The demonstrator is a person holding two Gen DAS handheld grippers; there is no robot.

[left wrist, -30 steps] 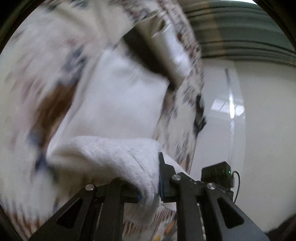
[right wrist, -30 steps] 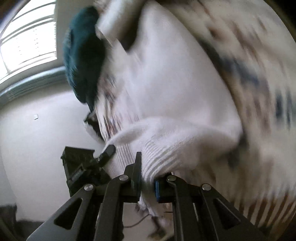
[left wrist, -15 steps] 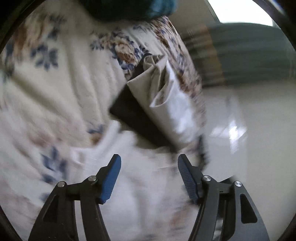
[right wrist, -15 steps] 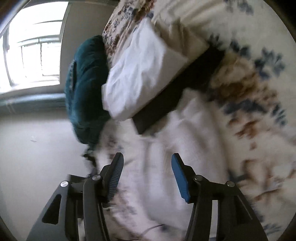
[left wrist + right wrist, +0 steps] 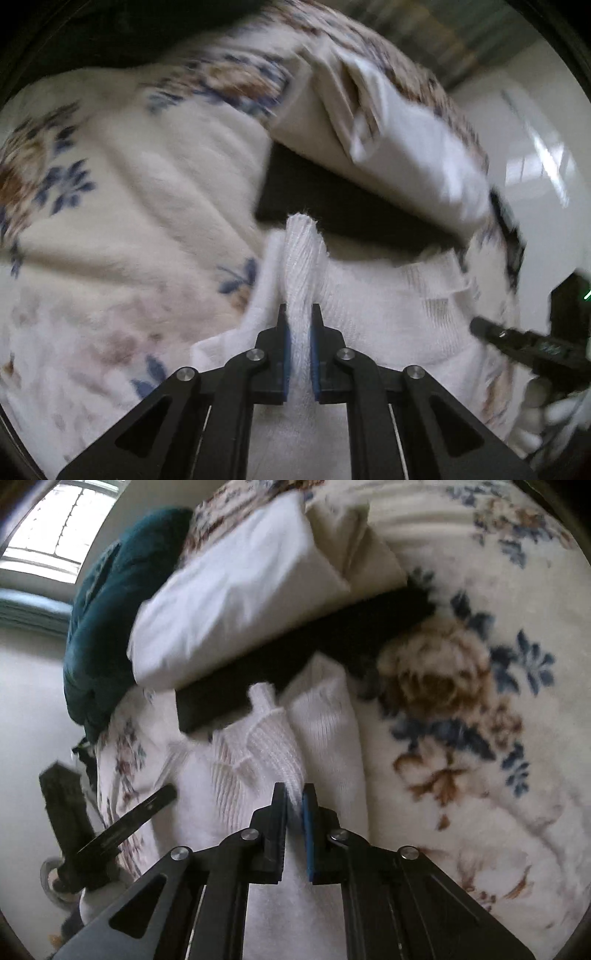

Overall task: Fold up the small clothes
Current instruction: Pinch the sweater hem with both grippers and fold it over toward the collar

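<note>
- Two grippers are each clamped on a pinched-up ridge of one white knit garment (image 5: 388, 306) that lies on a floral blanket (image 5: 110, 221).
- Left gripper (image 5: 298, 325): its jaws have just been closing, and the blue pads (image 5: 313, 354) now press a raised fold of ribbed white knit between them. The fold stands up past the fingertips, and its frayed tip reaches the edge of a dark folded cloth (image 5: 332, 199) that lies just ahead.
- Right gripper (image 5: 294, 805): its jaws have likewise just been closing, and they now squeeze a ribbed seam of the same garment (image 5: 325, 720). A thicker roll of white knit runs along the right side of the fingertips.
- Ahead of both sets of fingers, the dark cloth (image 5: 295, 650) lies flat on the blanket (image 5: 461, 686), and a folded white-and-cream fabric bundle (image 5: 388, 122) rests on top of it.
- In the right wrist view, a dark teal cushion or cloth (image 5: 107, 620) sits beyond the bundle (image 5: 240, 590), up and to the left of the fingers.
- Each view catches the other gripper at its edge: low right of the left fingers, low left of the right fingers.
- A gloved hand (image 5: 546, 417) shows blurred beneath the tool at the right edge of the left wrist view.
</note>
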